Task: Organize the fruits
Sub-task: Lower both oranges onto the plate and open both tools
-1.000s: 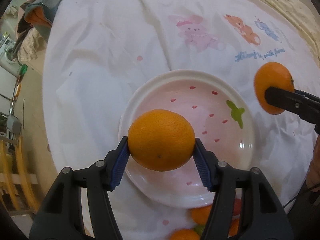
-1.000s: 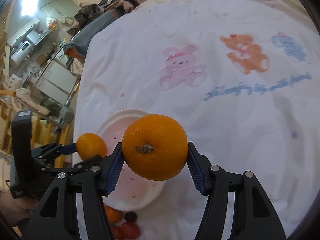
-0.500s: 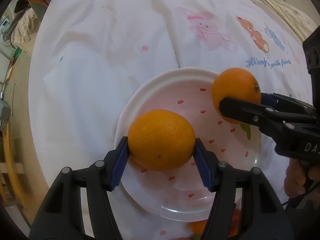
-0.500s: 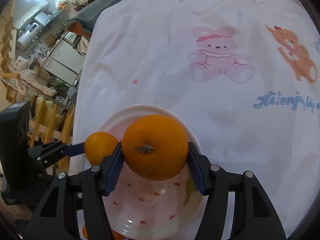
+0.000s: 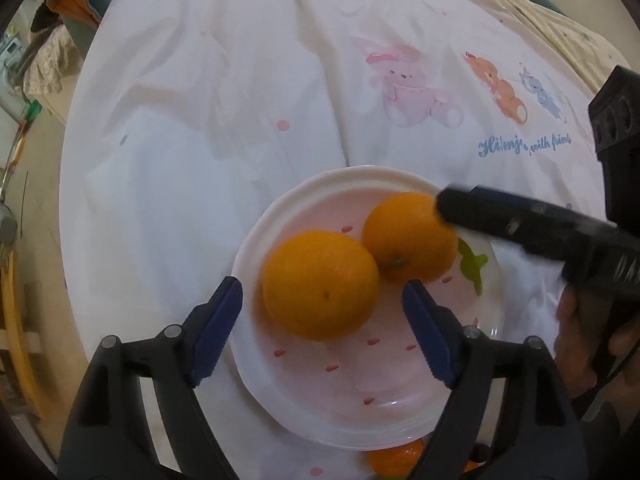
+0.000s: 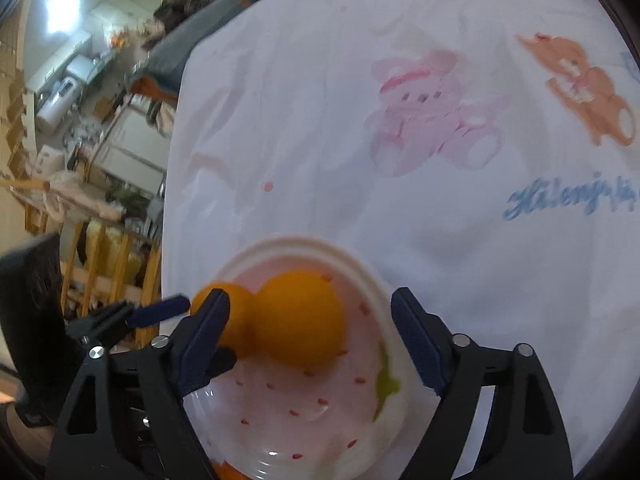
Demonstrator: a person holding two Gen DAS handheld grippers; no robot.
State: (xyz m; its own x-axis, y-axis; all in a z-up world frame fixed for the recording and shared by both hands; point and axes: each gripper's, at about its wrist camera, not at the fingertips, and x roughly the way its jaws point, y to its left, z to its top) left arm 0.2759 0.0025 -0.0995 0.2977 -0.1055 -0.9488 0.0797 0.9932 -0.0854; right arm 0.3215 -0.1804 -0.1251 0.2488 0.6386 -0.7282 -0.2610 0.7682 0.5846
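A white plate point(image 5: 280, 220) with a pink strawberry pattern lies on the cloth, and two oranges rest on it, touching each other. The nearer orange point(image 5: 320, 284) sits between the blue pads of my left gripper point(image 5: 322, 298). Its jaws are opening and there is a gap on both sides. One black finger point(image 5: 488, 216) of my right gripper reaches in over the second orange point(image 5: 404, 236). In the right wrist view, my right gripper point(image 6: 310, 304) is opening above the plate point(image 6: 360, 270), its orange point(image 6: 300, 320) loose below it. The other orange point(image 6: 240, 306) lies beside the left gripper's blue pad point(image 6: 160, 312).
The white cloth point(image 5: 240, 100) has pink and orange bear prints and blue lettering. More small fruit point(image 5: 396, 460) lies at the plate's near edge. A hand point(image 5: 580, 344) holds the right gripper. The table edge runs on the left, with wooden chairs and clutter beyond.
Both grippers have opened and let go of their oranges, which now lie on the plate. The right gripper came in over the plate from the right and sank a little.
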